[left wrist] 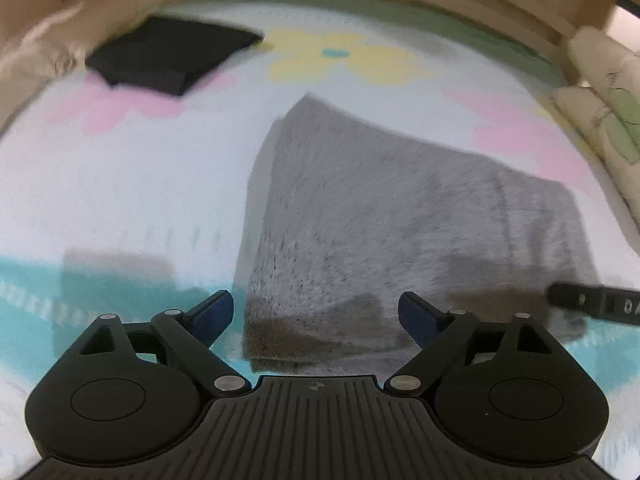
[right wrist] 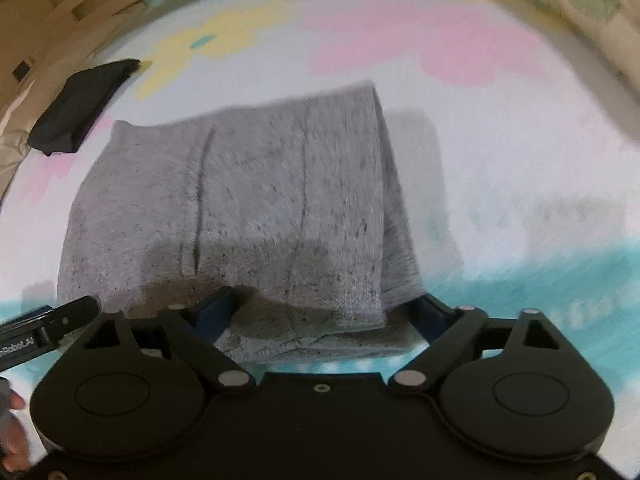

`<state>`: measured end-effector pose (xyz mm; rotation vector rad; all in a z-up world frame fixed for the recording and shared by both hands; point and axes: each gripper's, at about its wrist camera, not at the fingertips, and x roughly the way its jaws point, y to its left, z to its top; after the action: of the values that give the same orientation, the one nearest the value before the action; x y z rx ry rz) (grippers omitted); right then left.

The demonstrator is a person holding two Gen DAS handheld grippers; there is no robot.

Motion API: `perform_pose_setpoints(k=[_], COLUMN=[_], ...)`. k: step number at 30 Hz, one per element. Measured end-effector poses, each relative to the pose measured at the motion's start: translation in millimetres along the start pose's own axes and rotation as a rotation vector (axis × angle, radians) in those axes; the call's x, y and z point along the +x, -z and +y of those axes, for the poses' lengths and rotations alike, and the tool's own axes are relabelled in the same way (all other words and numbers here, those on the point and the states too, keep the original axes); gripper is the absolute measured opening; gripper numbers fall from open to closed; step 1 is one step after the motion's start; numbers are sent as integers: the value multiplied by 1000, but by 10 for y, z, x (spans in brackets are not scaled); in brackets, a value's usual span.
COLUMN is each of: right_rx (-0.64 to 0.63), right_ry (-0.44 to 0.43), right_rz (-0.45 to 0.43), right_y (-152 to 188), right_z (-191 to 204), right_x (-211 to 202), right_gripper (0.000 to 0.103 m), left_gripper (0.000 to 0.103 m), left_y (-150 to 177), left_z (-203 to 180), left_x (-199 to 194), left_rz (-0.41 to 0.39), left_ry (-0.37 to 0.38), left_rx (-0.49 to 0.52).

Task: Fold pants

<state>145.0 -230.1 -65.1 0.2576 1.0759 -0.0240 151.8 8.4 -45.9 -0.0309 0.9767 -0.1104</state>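
Observation:
The grey pants (left wrist: 380, 208) lie folded into a thick rectangle on a white flowered sheet (left wrist: 120, 184). My left gripper (left wrist: 316, 312) is open, tilted down over the stack's near left corner, its blue pads (left wrist: 214, 314) standing wide of the cloth. In the right wrist view the same grey pants (right wrist: 248, 200) fill the middle. My right gripper (right wrist: 320, 312) is open over their near right corner, where the fabric's edge partly covers the blue pads (right wrist: 218, 312). Nothing is gripped by either one. Both views are motion-blurred.
A folded black garment (left wrist: 168, 54) (right wrist: 80, 104) lies at the far left of the sheet (right wrist: 500, 152). Cream bedding (left wrist: 608, 112) (right wrist: 580, 0) is bunched along the right. The other gripper's black arm (left wrist: 596, 304) (right wrist: 48, 320) shows at each view's edge. A hand (right wrist: 10, 424) shows at lower left.

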Motion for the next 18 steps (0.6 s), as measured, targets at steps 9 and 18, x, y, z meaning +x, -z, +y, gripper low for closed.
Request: perform_pose_setpoints(k=[9,18], right_rx=[-150,-226], right_ry=[96,107], right_rz=[-316,-431], right_y=[233,669], right_z=[304,584], right_x=[-1043,-1489], right_gripper=[93,102], left_gripper=[91,91], left_y=[246,542], left_z=[-286,-332], left_x=[-954,-1395], left_rz=[-201,-274], left_ry=[-82,-102], left_rx=[142,131])
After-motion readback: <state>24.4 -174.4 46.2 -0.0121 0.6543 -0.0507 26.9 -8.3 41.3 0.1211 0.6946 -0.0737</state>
